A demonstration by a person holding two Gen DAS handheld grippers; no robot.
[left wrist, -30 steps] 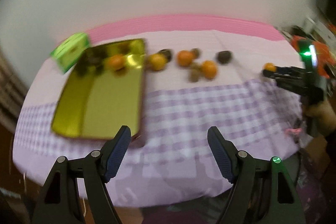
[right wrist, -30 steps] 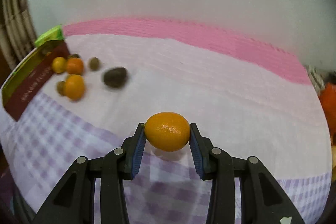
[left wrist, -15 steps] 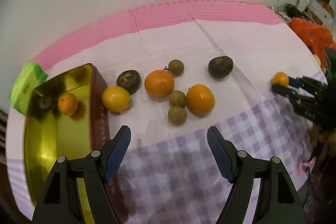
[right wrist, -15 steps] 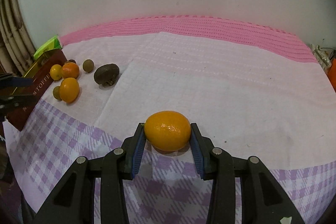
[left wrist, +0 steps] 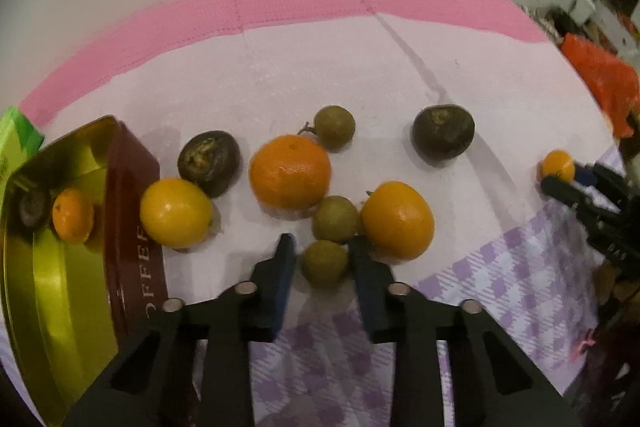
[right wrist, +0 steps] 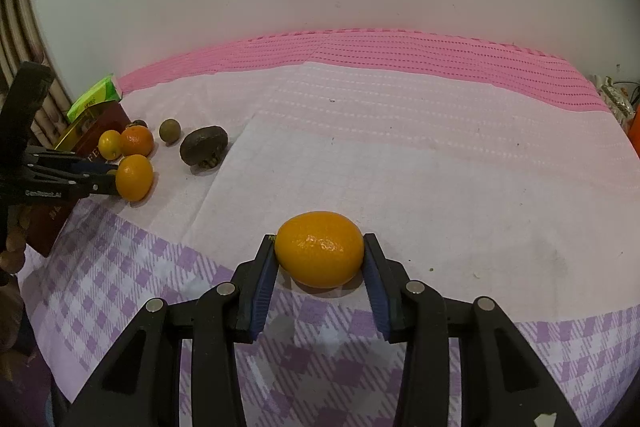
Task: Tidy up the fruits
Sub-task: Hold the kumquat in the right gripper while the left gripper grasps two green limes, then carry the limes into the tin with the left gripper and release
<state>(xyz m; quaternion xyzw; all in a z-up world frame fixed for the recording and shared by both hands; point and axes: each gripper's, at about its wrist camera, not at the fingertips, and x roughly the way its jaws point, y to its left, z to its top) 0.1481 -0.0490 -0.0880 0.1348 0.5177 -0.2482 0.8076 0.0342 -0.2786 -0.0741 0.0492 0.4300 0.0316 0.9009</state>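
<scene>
In the left wrist view my left gripper (left wrist: 321, 242) is shut on a small olive-green fruit (left wrist: 324, 265) lying on the cloth. Around it sit another olive fruit (left wrist: 335, 218), an orange (left wrist: 398, 221), a mandarin (left wrist: 290, 171), a yellow citrus (left wrist: 176, 213) and two dark fruits (left wrist: 209, 161) (left wrist: 443, 131). At left, a gold tin with a maroon wall (left wrist: 132, 227) holds a small orange (left wrist: 73, 215) and a dark fruit. My right gripper (right wrist: 319, 239) is shut on a yellow-orange fruit (right wrist: 320, 249) that rests on the cloth near the front.
A green box (left wrist: 16, 135) stands behind the tin. A red-orange bag (left wrist: 600, 79) lies at the table's right end. A white wall backs the pink cloth border (right wrist: 400, 51). A third olive fruit (left wrist: 334, 127) sits behind the mandarin.
My left gripper came down and in over the fruit cluster, and its jaws closed around the small olive fruit. The right gripper stayed put with its fruit.
</scene>
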